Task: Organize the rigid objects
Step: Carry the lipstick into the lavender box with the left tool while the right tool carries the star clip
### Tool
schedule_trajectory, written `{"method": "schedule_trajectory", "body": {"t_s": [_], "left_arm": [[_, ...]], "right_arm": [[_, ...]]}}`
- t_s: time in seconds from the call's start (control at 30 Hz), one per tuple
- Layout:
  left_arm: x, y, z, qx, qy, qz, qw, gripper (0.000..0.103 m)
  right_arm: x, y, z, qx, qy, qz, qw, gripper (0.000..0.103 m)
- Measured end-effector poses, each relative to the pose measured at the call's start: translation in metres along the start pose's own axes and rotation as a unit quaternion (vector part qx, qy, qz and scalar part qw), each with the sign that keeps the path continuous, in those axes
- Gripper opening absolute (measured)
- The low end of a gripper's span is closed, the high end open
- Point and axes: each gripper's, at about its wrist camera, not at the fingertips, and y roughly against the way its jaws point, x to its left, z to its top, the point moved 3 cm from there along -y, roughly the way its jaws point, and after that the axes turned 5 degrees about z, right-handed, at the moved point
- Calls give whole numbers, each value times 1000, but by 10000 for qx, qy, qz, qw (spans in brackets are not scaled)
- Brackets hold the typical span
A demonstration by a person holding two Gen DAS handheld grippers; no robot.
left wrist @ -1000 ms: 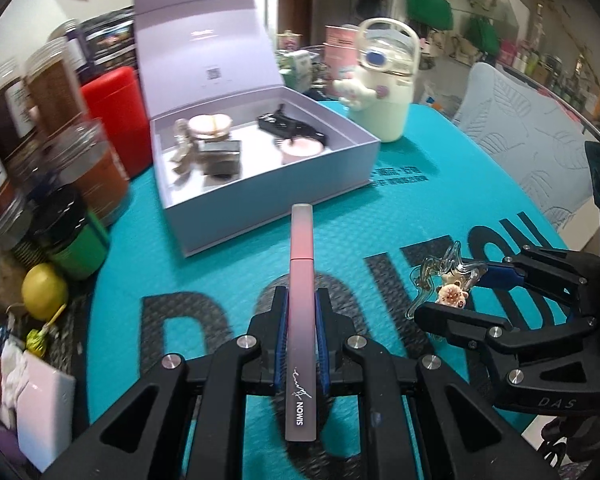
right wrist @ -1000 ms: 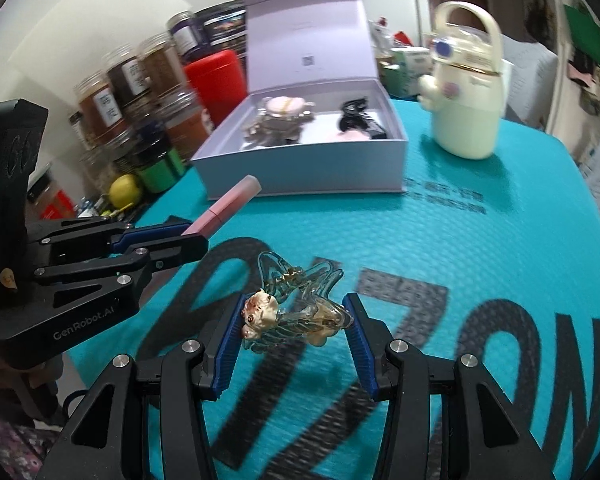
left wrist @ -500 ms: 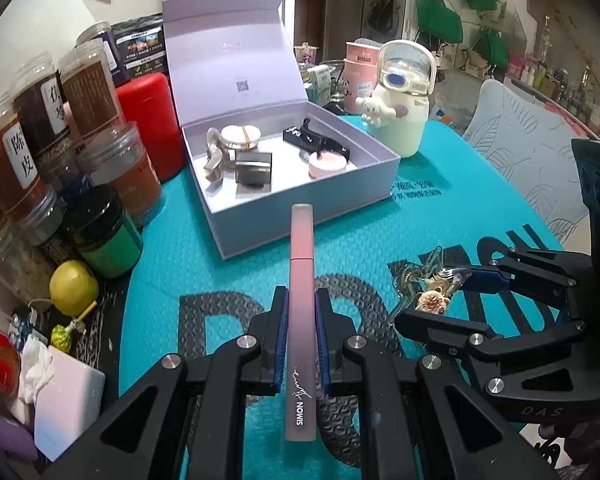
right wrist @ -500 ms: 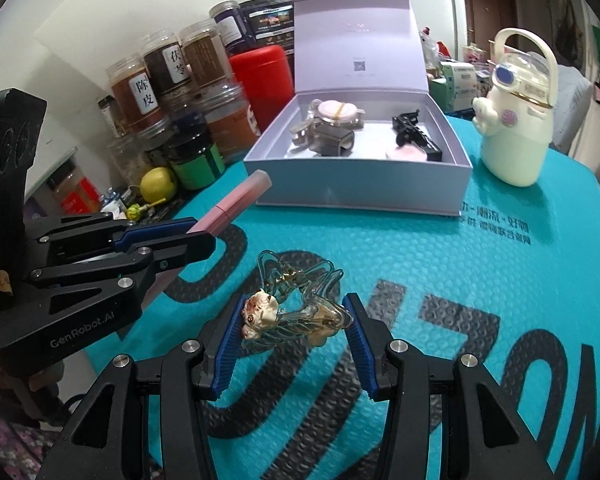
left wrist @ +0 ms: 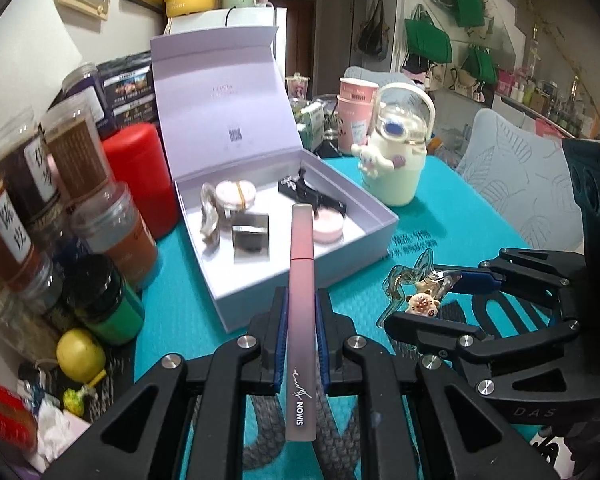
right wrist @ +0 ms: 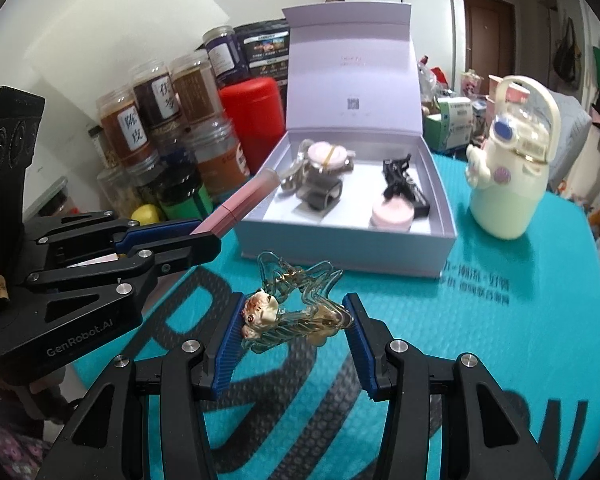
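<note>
My left gripper (left wrist: 300, 312) is shut on a long pink tube (left wrist: 301, 280) that points at the open lilac box (left wrist: 312, 276); its tip hangs over the box's near wall. The tube also shows in the right wrist view (right wrist: 240, 204). My right gripper (right wrist: 292, 320) is shut on a clear hair claw with a small animal charm (right wrist: 288, 312), held above the teal mat; it also shows in the left wrist view (left wrist: 416, 288). The box (right wrist: 340, 248) holds a round pink compact (right wrist: 392, 216), a black clip (right wrist: 400, 180), a dark square piece (left wrist: 251, 238) and a pink-topped jar (left wrist: 236, 194).
Jars of dried goods (left wrist: 72, 168), a red canister (left wrist: 140, 176), a green-banded jar (left wrist: 108, 304) and a lemon (left wrist: 80, 356) crowd the left. A cream cartoon bottle (left wrist: 396, 160) stands right of the box on the teal mat (right wrist: 500, 340). A pale blue chair (left wrist: 516, 184) is at the right.
Both grippers have risen and moved toward the box with their loads; the tube's tip now reaches over the box's near wall. Grips are unchanged.
</note>
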Motion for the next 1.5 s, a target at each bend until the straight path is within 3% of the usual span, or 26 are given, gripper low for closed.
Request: {"method": "schedule_trajectory", "body": {"t_s": [0.4,0.9,1.5], "left_arm": [[12,-13,37,-186,14,55,9998,13],[35,-50,80,-217,65,158,9996,13],[45,-118,96,108,55,62,9999,13]], "right_arm": [[-12,-2,47,-261,82,-15,9996,48],[-34,-23,94,-288,173,49,9994,48],[-68,-71,133,-266,184,9,9995,48]]}}
